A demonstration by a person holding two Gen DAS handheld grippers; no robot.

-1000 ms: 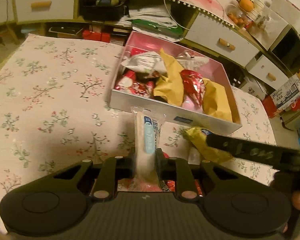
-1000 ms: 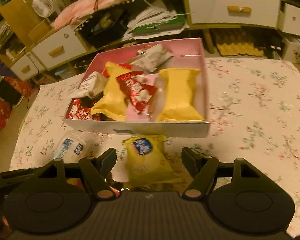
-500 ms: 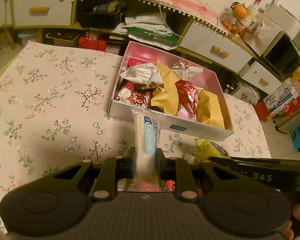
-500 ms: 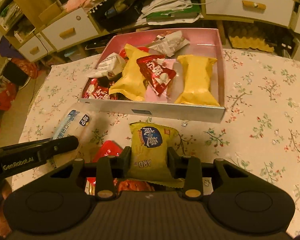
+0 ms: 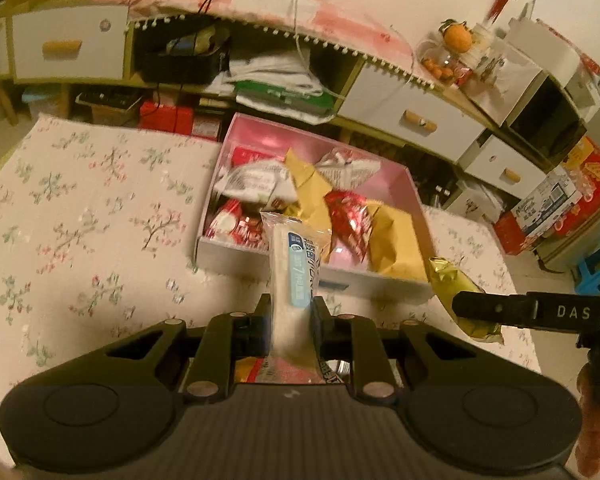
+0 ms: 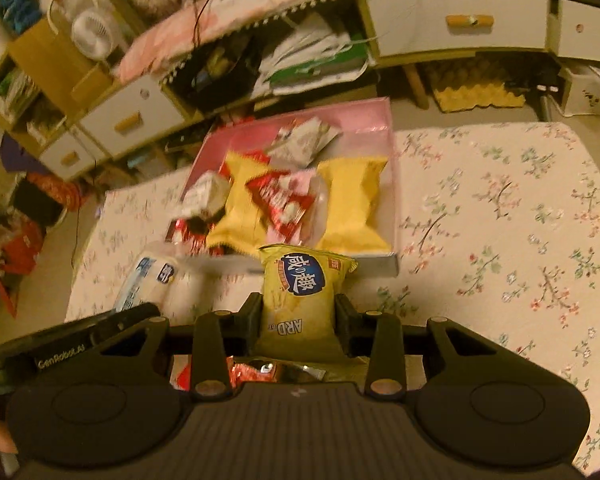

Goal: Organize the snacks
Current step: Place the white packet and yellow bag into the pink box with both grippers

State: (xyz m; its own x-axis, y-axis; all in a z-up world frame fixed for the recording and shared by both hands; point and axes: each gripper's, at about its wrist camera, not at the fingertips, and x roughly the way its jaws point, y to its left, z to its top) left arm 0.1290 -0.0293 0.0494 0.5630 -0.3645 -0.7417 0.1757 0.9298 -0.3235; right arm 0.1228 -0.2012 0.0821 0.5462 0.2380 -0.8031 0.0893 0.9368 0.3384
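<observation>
While the left gripper (image 5: 290, 312) clamps a clear white snack tube (image 5: 294, 276) at centre frame before the pink box (image 5: 404, 178), only the right wrist view shows the right gripper (image 6: 298, 314) squeezing the yellow chip bag (image 6: 304, 292), label readable.

The table (image 6: 500, 208) wears a cream cloth sprigged with pink and green flowers. The box (image 6: 392, 120) is pink inside, white outside (packets in it yellow, red and white). One held packet (image 6: 300, 300) is yellow with a blue oval label; the other (image 5: 294, 280) is clear-white with a pale blue stripe. The fingers (image 6: 252, 312) are black.
</observation>
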